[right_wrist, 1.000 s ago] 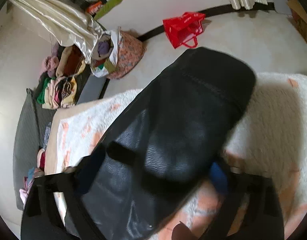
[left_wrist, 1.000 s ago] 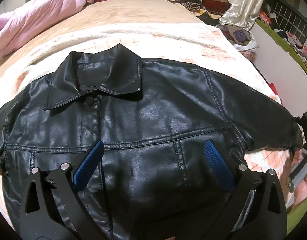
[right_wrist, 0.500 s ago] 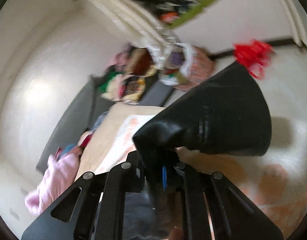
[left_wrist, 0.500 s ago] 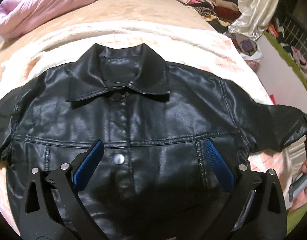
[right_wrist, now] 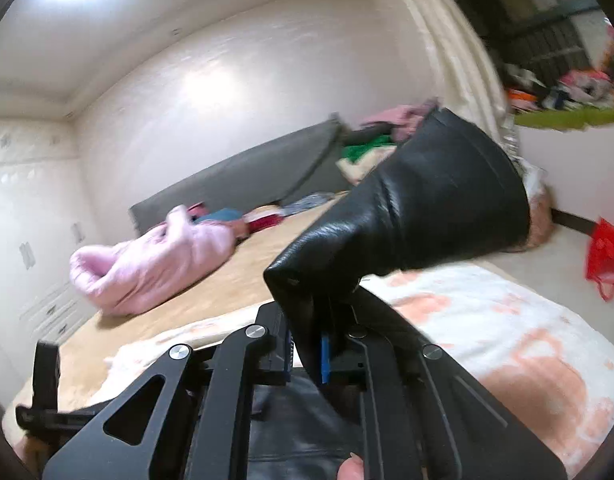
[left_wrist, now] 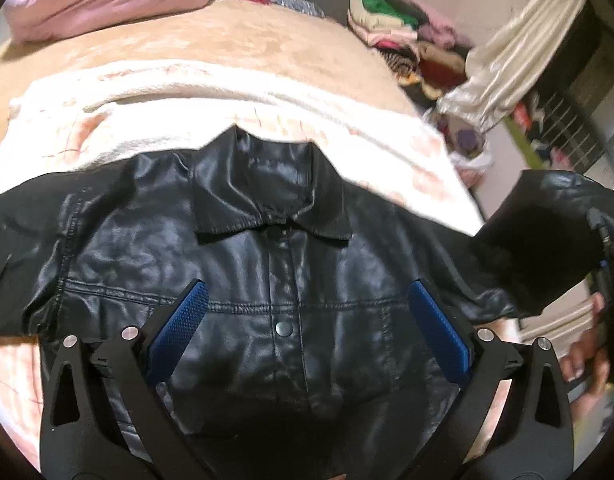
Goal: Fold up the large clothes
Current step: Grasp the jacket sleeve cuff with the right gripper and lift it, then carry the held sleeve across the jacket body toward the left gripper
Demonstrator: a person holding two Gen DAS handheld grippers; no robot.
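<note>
We are keeping our left gripper (left_wrist: 307,320) wide apart over the black jacket (left_wrist: 235,264), which is lying front-up, collar toward the headboard, across the white blanket (left_wrist: 147,120) on the bed. Our right gripper (right_wrist: 307,354) is clamping the jacket's sleeve (right_wrist: 419,200), holding it off the blanket's right edge.

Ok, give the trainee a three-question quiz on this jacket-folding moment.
1. True or false: the right claw is shut on the black jacket's sleeve.
2. What lies at the far end of the bed? A) pink quilted garment B) blue towel C) yellow pillow
3. Fill in: the left claw hangs ____ over the jacket front.

Key:
1. True; the sleeve is lifted off the bed.
2. A, the pink quilted garment.
3. Open; nothing sits between its pads.
</note>
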